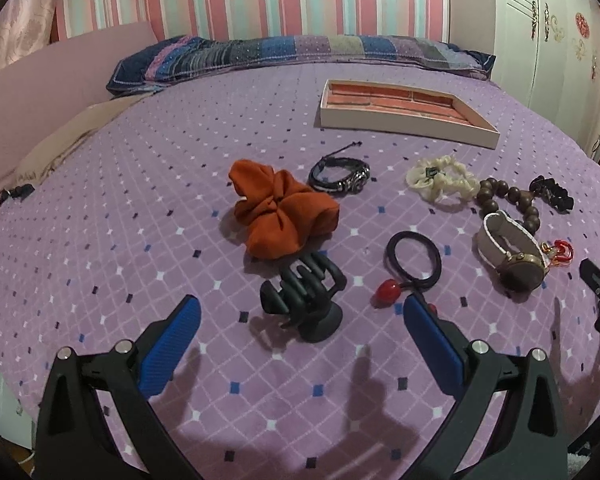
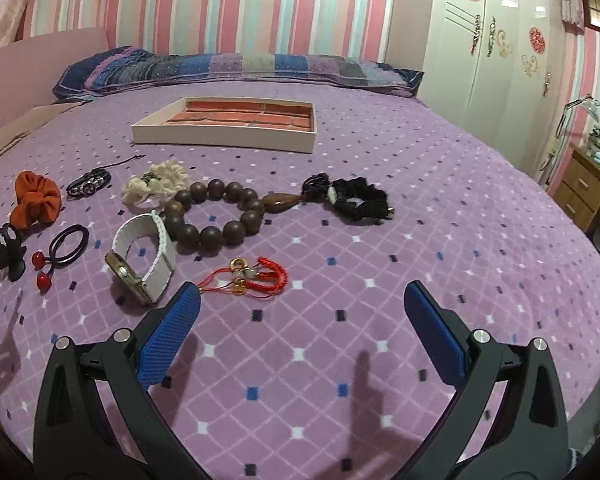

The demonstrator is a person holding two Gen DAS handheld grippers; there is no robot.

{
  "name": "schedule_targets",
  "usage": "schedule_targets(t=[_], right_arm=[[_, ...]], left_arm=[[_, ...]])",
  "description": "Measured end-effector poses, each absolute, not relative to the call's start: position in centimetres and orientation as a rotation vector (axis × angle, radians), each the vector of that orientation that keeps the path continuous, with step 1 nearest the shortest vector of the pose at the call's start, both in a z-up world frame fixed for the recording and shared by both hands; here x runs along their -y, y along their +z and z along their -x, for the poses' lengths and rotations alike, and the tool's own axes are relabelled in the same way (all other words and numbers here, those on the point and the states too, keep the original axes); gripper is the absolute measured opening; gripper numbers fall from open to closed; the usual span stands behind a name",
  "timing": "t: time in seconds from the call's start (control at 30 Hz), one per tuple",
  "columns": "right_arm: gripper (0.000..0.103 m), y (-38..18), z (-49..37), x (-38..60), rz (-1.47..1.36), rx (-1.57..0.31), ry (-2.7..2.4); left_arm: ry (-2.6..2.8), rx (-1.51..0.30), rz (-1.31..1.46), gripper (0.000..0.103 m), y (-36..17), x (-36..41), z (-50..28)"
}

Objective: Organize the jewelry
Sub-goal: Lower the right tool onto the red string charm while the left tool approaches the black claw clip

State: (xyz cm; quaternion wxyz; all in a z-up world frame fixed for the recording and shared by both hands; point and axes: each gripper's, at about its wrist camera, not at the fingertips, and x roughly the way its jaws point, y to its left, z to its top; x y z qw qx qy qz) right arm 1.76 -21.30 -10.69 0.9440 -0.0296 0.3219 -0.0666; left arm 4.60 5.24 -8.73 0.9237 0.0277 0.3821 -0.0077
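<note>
Bed (image 2: 440, 208), purple quilt: right half bare out to its curved edge.
Tray (image 2: 228, 124): far centre, nothing in it, open quilt on all sides.
Left tongs (image 1: 300, 312): apart, holding nothing, black claw clip (image 1: 304, 300) between the tips.
Right tongs (image 2: 300, 304): apart, holding nothing, over bare quilt; red cord charm (image 2: 256, 278) just ahead.
Watch (image 2: 144, 256) touches bead bracelet (image 2: 216, 216).
Orange scrunchie (image 1: 280, 216), leather bracelet (image 1: 340, 174), cream scrunchie (image 1: 440, 178), hair tie (image 1: 414, 262) lie apart.
Right view only: wardrobe (image 2: 492, 52), desk (image 2: 588, 188).

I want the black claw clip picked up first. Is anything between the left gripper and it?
Nothing visible blocks it. The left gripper is open, and the black claw clip stands on the purple bedspread right ahead of its fingers. The orange scrunchie lies beyond the clip.
</note>
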Motion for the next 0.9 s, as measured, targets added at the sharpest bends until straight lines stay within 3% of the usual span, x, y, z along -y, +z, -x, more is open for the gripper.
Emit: schedule_targets(t=[0.67,0.9], right_arm=[[0.087,-12.9,-4.7,20.7,0.034,-0.695,-0.105],[0.079,-13.4,-5.7,20.3,0.037,-0.72,-0.095]], left_arm=[[-0.008,-0.838,-0.006,0.098,-10.7,-6.2,-6.8],[-0.014,-0.861,0.014,0.088,-11.2,-6.6,-7.3]])
